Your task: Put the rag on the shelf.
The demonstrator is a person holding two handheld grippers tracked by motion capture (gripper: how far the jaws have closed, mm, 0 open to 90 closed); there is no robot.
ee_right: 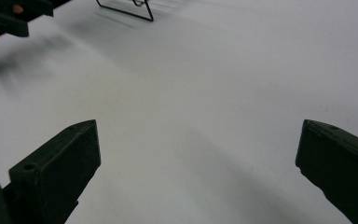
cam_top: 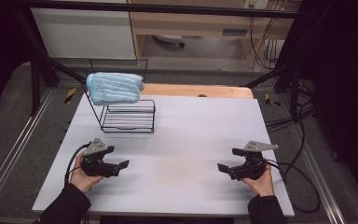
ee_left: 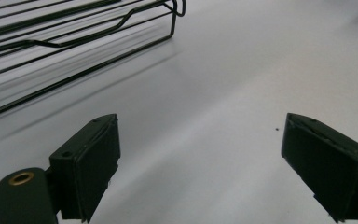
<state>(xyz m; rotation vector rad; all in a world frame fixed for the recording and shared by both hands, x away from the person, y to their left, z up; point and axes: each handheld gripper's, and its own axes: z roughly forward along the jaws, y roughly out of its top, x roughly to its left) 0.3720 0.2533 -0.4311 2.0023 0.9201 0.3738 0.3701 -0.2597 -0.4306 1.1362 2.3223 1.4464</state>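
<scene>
A light blue knitted cloth (cam_top: 114,87) lies draped over the top of a black wire rack (cam_top: 129,116) at the back left of the white table (cam_top: 191,140). My left gripper (cam_top: 119,158) rests low near the table's front left, open, with nothing between its jaws (ee_left: 200,163). The rack's lower wires (ee_left: 74,42) run across the upper left of the left gripper view. My right gripper (cam_top: 228,161) sits at the front right, open and empty (ee_right: 198,172), pointing toward the table's middle. The rack's foot (ee_right: 126,10) and the other gripper (ee_right: 4,18) appear far off in the right gripper view.
A wooden board (cam_top: 200,90) lies along the table's back edge. Black frame bars (cam_top: 42,51) stand at the back corners, and cables (cam_top: 298,172) trail off the right side. A person's hands (cam_top: 81,177) hold both grippers from the front edge.
</scene>
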